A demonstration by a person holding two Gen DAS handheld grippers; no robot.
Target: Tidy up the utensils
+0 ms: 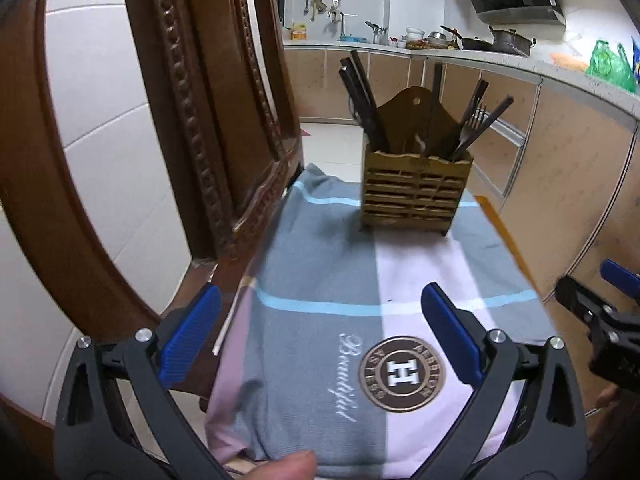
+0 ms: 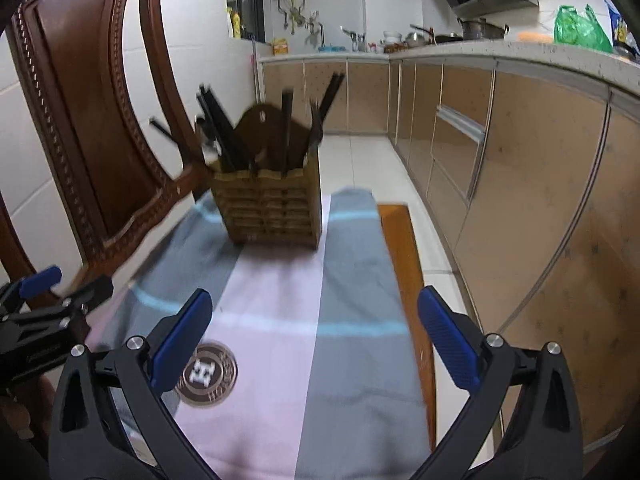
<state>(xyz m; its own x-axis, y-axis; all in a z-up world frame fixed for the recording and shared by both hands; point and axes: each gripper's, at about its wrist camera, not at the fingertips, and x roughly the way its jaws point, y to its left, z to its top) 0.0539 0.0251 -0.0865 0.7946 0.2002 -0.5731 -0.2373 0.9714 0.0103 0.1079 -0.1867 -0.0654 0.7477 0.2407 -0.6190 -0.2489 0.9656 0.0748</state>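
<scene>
left gripper [image 1: 320, 336]: jaws standing wide, nothing lying between the blue pads, hovering over the cloth. right gripper [image 2: 316, 336]: jaws also standing wide, carrying nothing. a fingertip [image 1: 294, 466] is showing at the lower edge of the left view. cloth [image 1: 320, 264]: grey, pink and pale blue, covering the seat, bearing the stitched word "beautiful" and a round brown badge [image 1: 402, 374] with a large "h"; its ring lettering is too small to read. utensil holder [image 1: 416, 190]: slatted wood, standing upright at the cloth's far end, holding dark chopsticks [image 1: 366, 100] and a fork [image 1: 474, 124]. chair back [image 2: 96, 120]: carved brown wood, rising left. kitchen counter [image 2: 480, 50]: running behind.
</scene>
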